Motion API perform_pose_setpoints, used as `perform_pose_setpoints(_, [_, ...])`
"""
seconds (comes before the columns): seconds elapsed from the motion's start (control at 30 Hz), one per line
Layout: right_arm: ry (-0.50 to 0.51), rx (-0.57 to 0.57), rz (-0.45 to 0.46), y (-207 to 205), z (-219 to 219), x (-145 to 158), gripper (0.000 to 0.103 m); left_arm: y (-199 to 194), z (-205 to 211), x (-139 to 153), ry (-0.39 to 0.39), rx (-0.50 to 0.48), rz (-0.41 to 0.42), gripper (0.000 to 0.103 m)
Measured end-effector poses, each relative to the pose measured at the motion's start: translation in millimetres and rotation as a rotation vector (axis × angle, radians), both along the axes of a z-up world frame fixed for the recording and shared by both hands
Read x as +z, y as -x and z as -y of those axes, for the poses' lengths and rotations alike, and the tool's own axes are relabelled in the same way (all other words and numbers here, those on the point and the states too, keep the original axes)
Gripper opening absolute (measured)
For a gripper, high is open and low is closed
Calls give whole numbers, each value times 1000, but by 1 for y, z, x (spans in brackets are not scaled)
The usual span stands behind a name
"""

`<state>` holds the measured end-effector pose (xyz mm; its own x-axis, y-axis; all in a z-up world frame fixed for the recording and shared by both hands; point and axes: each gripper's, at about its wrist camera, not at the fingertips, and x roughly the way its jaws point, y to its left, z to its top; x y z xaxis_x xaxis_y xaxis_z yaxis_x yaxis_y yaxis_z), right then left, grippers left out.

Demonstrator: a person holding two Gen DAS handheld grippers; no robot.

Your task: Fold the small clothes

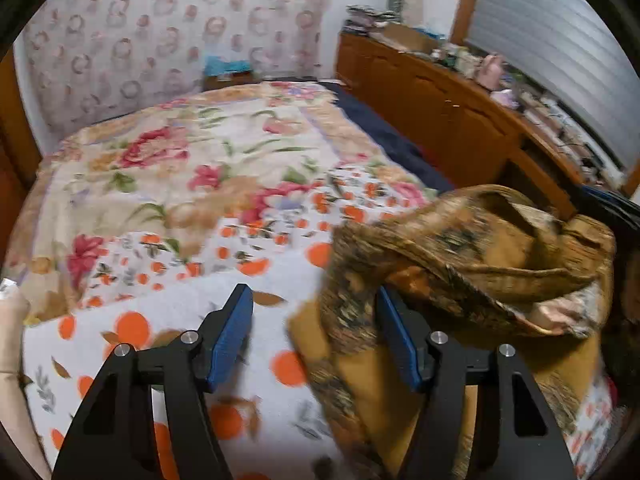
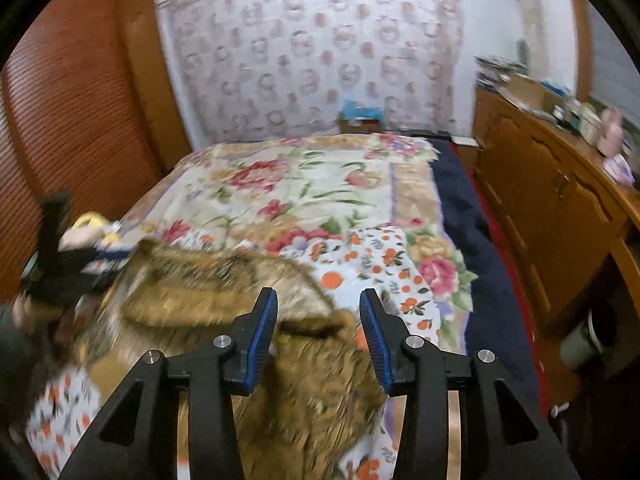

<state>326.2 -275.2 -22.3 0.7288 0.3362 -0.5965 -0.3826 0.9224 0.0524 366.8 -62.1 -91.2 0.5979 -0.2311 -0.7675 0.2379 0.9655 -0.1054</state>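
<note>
L gripper: jaws apart, mid-wide; nothing pinched. Blue pads bare. R-side finger sits right at the edge of the garment, cloth laps over its tip; can't tell if pad actually touches.
R gripper: jaws apart, narrower gap than L; nothing between pads, cloth lies below/behind them. Not gripping.
Garment: brown/tan patterned small piece, mottled print w/ plain mustard patches. Crumpled heap on near part of bed, R side in L-wrist view, low-centre in R-wrist view. Top layer bunched up w/ ridge folds, not flat. Blurred in both views.
L tool seen from R cam: black frame at far-left edge, just beside garment's left end; blurred, jaw state not readable from here.
Hand: pale bit at left edge of L-wrist view, mostly cut off.
Near cover: white sheet w/ orange fruit + leaf print, under garment.
Blanket: floral, pink/red flowers on cream, covers mid-to-far bed.
Dark blue layer: strip along bed's R edge.
Cabinet: wooden, R of bed, cluttered top.
Slatted wooden door: L of bed.
Far wall hanging: pale cloth w/ ring pattern behind bed.
Teal item: on small box at bed's far end; too blurred to ID.
</note>
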Motion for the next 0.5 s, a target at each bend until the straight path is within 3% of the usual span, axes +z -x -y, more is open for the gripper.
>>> perform_pose_setpoints(0.27, [60, 81, 41, 37, 25, -7, 47, -3, -7, -2, 8, 18, -12, 65])
perform_pose_setpoints(0.5, [94, 142, 18, 47, 26, -1, 48, -1, -6, -1, 6, 17, -16, 65])
